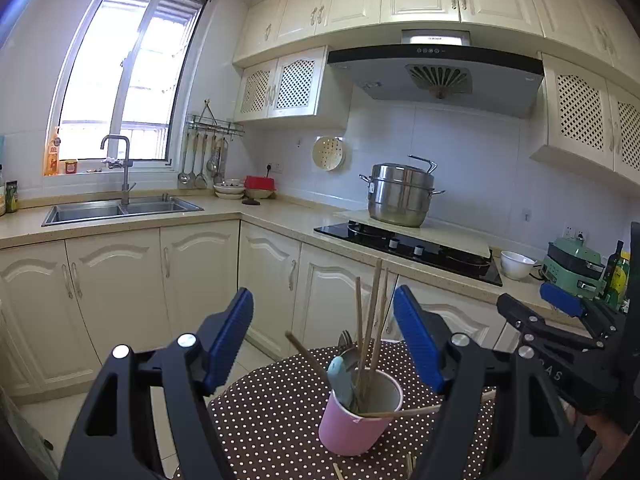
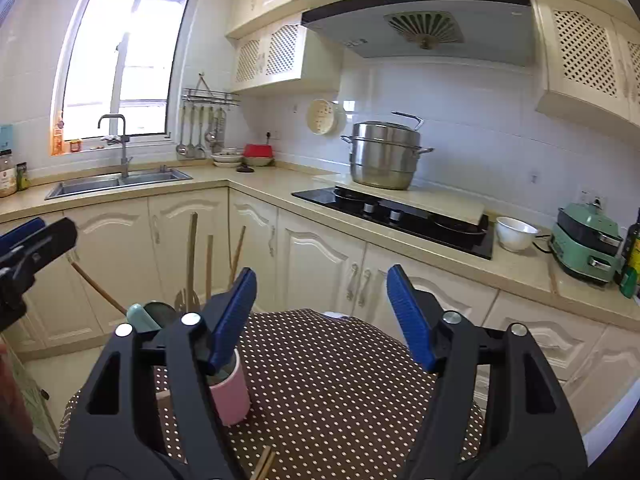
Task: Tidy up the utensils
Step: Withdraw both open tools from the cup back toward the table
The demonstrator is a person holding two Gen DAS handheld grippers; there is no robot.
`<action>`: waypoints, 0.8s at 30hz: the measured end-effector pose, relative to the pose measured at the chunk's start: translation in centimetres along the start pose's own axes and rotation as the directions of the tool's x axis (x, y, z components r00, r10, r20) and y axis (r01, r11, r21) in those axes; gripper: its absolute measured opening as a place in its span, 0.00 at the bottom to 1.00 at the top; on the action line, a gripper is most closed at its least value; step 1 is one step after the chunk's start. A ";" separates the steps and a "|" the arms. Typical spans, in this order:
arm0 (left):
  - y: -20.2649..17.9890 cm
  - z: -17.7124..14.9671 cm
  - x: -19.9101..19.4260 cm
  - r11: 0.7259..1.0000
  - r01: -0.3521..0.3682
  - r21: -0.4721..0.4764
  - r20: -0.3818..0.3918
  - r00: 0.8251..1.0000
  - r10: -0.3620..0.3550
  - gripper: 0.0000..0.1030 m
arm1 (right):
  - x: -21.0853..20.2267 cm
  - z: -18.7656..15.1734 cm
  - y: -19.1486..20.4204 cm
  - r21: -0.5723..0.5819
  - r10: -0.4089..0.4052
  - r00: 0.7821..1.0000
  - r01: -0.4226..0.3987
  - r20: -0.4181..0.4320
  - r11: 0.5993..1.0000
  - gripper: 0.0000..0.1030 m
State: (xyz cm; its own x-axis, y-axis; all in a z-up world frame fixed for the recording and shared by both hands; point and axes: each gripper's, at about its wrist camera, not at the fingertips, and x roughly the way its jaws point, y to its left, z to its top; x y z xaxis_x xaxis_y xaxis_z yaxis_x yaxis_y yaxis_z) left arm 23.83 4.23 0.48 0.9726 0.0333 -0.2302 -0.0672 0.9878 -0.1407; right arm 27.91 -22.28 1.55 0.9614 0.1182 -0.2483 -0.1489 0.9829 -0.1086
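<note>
pink cup (image 1: 360, 420) upright on polka-dot desk (image 1: 272, 412), holding chopsticks (image 1: 370, 332), a spoon and a teal-handled utensil (image 1: 340, 380) | one chopstick (image 1: 404, 413) lies across its rim | left gripper (image 1: 323, 336) spread wide, empty | right gripper (image 2: 321, 314) likewise released

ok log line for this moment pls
left gripper open | right gripper open | pink cup holds chopsticks | loose chopsticks on table
</note>
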 end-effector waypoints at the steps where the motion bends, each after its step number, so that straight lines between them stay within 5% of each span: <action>1: 0.2 -0.3 -0.3 1.000 0.000 0.005 -0.016 1.000 0.000 0.69 | -0.2 -0.1 -0.2 0.006 -0.005 1.000 0.005 0.000 1.000 0.68; 6: 0.6 -1.1 -0.8 1.000 0.001 0.000 -0.069 0.998 -0.001 0.69 | -0.1 0.3 -1.3 0.121 0.116 0.993 -0.111 -0.034 0.986 0.68; 7: 0.7 -1.2 -1.0 1.000 0.003 -0.003 -0.076 0.997 -0.004 0.69 | -0.1 0.5 -1.4 0.145 0.152 0.988 -0.145 -0.037 0.979 0.62; 8: 0.8 -1.3 -1.1 1.000 0.010 -0.001 -0.082 0.997 -0.010 0.69 | 0.1 0.7 -1.3 0.155 0.171 0.984 -0.163 -0.042 0.974 0.29; 9: 0.8 -1.3 -1.2 1.000 0.011 0.001 -0.083 0.996 -0.011 0.69 | 0.4 0.9 -1.3 0.174 0.189 0.980 -0.178 -0.054 0.969 0.22; 20: 2.0 -2.1 0.6 1.000 0.005 -0.004 -0.142 0.990 -0.005 0.69 | 3.0 0.7 -2.2 0.368 0.402 0.915 -0.362 -0.035 0.856 0.24; 24: 2.3 -3.1 1.3 1.000 0.011 -0.008 -0.211 0.977 -0.012 0.69 | 1.8 0.3 -3.1 0.375 0.370 0.928 -0.331 -0.036 0.866 0.24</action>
State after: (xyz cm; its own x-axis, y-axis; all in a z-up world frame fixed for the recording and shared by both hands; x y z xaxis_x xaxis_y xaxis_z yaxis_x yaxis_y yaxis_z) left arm 24.24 6.09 -3.16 0.9045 -0.0114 -0.4262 -0.0585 0.9869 -0.1505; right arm 30.16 -25.10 1.75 0.8290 0.4685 -0.3054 -0.3603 0.8650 0.3492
